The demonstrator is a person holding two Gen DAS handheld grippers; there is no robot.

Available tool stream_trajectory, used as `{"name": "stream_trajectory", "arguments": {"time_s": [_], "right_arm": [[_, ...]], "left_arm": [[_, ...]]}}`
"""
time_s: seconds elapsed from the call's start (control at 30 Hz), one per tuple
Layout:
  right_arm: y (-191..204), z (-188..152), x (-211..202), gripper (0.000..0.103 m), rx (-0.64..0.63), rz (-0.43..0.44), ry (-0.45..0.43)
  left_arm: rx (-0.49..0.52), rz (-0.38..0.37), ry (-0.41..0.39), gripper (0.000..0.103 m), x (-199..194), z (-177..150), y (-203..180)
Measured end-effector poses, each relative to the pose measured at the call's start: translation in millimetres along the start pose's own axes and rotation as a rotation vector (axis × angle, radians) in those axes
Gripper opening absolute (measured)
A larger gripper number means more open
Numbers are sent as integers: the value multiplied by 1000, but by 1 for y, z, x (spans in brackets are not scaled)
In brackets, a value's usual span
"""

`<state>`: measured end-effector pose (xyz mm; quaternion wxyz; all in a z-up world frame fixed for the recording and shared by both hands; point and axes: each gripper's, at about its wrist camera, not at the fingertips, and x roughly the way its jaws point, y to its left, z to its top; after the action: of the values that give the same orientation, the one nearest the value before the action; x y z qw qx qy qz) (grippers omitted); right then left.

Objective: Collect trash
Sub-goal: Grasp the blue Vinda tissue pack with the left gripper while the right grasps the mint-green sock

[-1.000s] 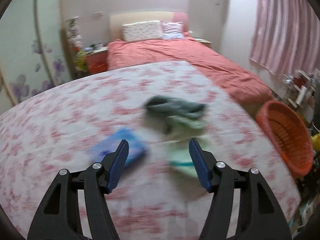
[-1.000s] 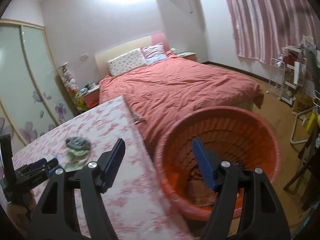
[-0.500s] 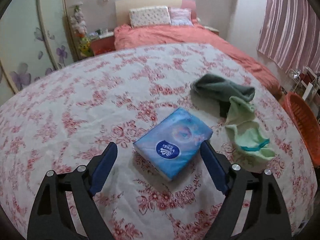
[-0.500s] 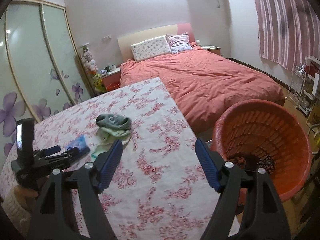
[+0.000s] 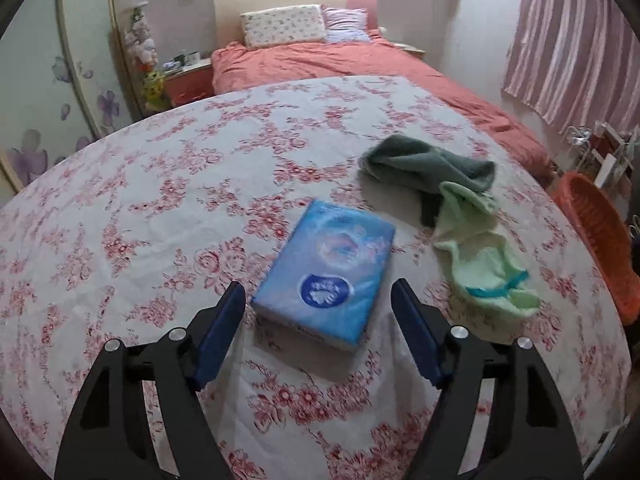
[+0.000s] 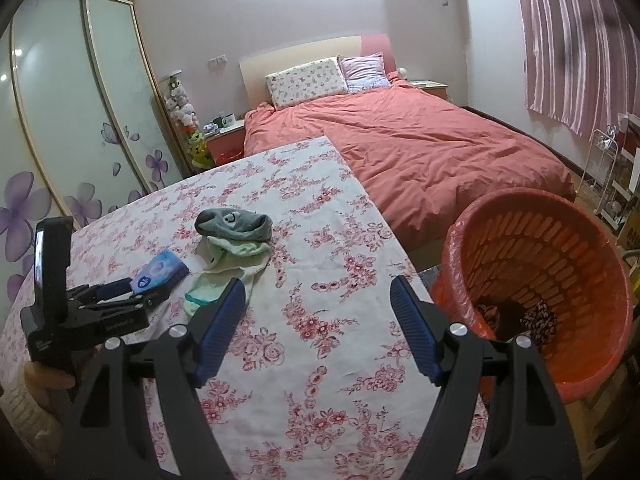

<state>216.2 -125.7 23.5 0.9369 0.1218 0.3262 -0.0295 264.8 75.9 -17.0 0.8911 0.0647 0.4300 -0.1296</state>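
Observation:
A blue tissue pack (image 5: 332, 264) lies flat on the floral tablecloth (image 5: 160, 200). My left gripper (image 5: 318, 292) hovers at its near end; the jaws are closing, the pack's near corner sits between them, and the pads are clear of it. Right of the pack a grey sock (image 5: 428, 164) overlaps a pale green sock (image 5: 476, 256). In the right wrist view my right gripper (image 6: 318, 296) stands open over bare cloth with nothing between its fingers. The left gripper (image 6: 116, 292), tissue pack (image 6: 162, 270) and both socks (image 6: 236, 222) lie to its left.
An orange slatted basket (image 6: 560, 240) with a few dark scraps inside stands on the floor just off the table's right edge. Beyond the table is a bed (image 6: 420, 148) with a coral cover. Sliding wardrobe doors (image 6: 80, 120) line the left; a wire rack (image 6: 612, 168) stands far right.
The left gripper has come down and closer to the tissue pack, which now sits between its fingertips. The right wrist view has swung left, from over the basket to the table.

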Motion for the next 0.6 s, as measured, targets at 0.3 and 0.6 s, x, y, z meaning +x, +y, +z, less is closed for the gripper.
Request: {"name": "stream_trajectory", "arguments": {"time_s": [0.3, 0.6], "right_arm": [[6, 0, 5, 73, -13, 8, 14], [39, 1, 25, 73, -69, 60, 55]], "left_arm": [[3, 44, 7, 64, 10, 8, -7], [-67, 99, -20, 61, -7, -1, 28]]}}
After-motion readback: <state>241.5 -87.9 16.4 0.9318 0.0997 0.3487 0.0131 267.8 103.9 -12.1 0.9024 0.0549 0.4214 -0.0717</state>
